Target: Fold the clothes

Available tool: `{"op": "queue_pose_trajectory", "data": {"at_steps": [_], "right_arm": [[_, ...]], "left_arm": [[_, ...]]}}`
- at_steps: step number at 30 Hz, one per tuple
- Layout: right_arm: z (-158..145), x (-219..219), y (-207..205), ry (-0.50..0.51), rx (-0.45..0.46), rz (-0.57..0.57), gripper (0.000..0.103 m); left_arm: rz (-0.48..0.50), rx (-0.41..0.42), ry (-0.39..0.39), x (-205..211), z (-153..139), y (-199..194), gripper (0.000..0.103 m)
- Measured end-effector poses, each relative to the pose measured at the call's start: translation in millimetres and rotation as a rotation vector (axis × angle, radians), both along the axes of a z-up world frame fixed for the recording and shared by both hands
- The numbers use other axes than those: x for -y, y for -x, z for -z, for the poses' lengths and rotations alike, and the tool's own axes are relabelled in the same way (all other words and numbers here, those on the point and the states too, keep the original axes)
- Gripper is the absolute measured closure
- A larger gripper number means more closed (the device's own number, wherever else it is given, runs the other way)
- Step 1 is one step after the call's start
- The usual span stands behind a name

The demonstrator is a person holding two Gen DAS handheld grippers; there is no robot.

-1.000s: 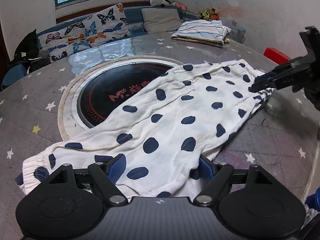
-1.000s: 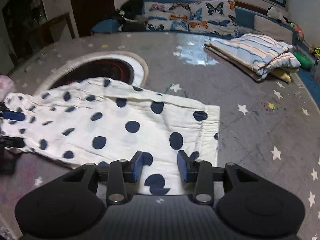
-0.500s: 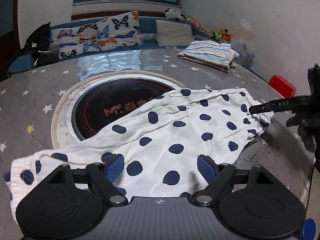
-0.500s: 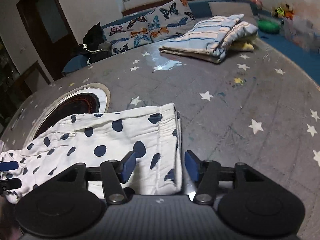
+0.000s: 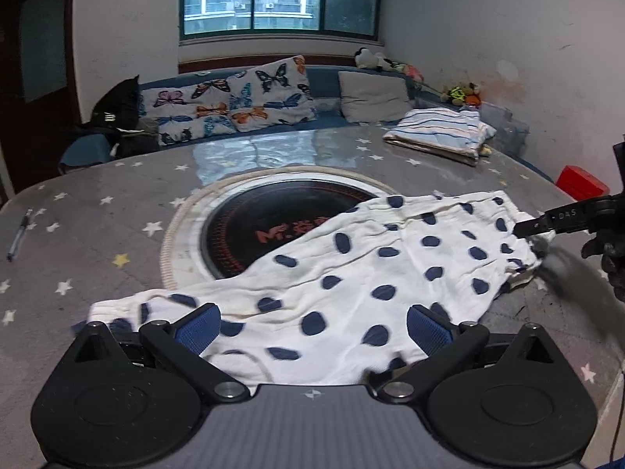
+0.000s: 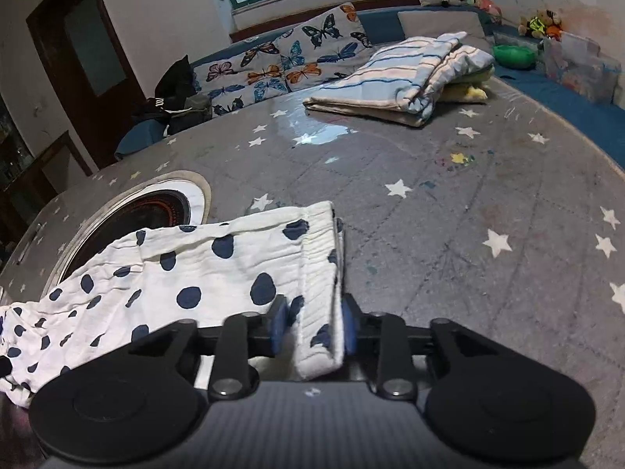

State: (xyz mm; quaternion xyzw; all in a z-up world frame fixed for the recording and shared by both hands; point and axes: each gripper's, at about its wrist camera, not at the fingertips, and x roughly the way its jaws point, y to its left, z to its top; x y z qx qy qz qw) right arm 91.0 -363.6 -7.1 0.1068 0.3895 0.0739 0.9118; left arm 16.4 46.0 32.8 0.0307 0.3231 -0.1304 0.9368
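A white garment with navy dots (image 5: 351, 265) lies spread over the grey star-print table (image 5: 97, 226), partly covering the round cooktop. My left gripper (image 5: 312, 330) hovers over the garment's near edge. Its jaws are wide apart and still opening, with cloth lying under them and not pinched. At the garment's far right end one of the right gripper's fingers (image 5: 554, 221) shows. In the right wrist view my right gripper (image 6: 312, 328) is closing on the ribbed waistband of the garment (image 6: 203, 269). The band stands up, pinched between the blue pads.
A folded striped blanket (image 5: 437, 133) (image 6: 398, 78) sits at the table's far right. The round cooktop (image 5: 281, 226) (image 6: 136, 219) is set into the middle. A pen (image 5: 17, 238) lies far left. A red box (image 5: 582, 183) stands beyond the right edge, and butterfly cushions (image 5: 230, 101) line the bench.
The left jaws have spread wider and that gripper has tipped up and drawn back a little. The right gripper rolled, its jaws widened, then closed onto the waistband.
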Motion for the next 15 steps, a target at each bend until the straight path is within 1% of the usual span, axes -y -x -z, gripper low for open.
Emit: {"op": "queue_pose_trajectory", "data": {"at_steps": [1, 3, 4, 5, 6, 7, 8, 9, 12, 15], "right_arm": [[0.8, -1.2, 0.5, 0.001, 0.006, -0.003, 0.063], [2.0, -7.2, 2.3, 0.033, 0.02, -0.004, 0.063], [1.9, -9.6, 2.7, 0.051, 0.022, -0.005, 0.067], [1.7, -11.4, 2.7, 0.067, 0.022, -0.003, 0.078], [1.1, -11.1, 2.4, 0.063, 0.02, 0.0, 0.078], [0.3, -8.7, 1.9, 0.043, 0.016, 0.003, 0.083], [-1.1, -5.8, 1.7, 0.022, 0.017, 0.01, 0.089], [-4.1, -2.2, 2.4, -0.003, 0.024, 0.022, 0.093], [-13.0, 3.5, 5.9, -0.052, 0.049, 0.036, 0.095], [-21.9, 0.7, 7.7, -0.049, 0.075, 0.03, 0.095]], "left_arm": [[-0.011, 0.002, -0.006, -2.3, -0.5, 1.3, 0.0], [-0.033, 0.001, -0.017, -7.3, -0.6, 2.5, 0.0], [-0.045, -0.002, -0.025, -10.6, -0.3, 3.6, 0.0], [-0.056, -0.002, -0.032, -13.4, -0.4, 5.0, 0.0], [-0.068, -0.002, -0.038, -16.6, -0.7, 6.6, 0.0], [-0.08, -0.002, -0.043, -19.8, -0.9, 8.2, 0.0], [-0.091, -0.002, -0.048, -23.3, -1.0, 9.6, 0.0], [-0.102, -0.004, -0.051, -27.9, -0.4, 10.5, 0.0], [-0.139, -0.019, -0.063, -38.8, 1.1, 12.2, 0.0], [-0.16, -0.028, -0.066, -44.0, 2.8, 13.2, 0.0]]}}
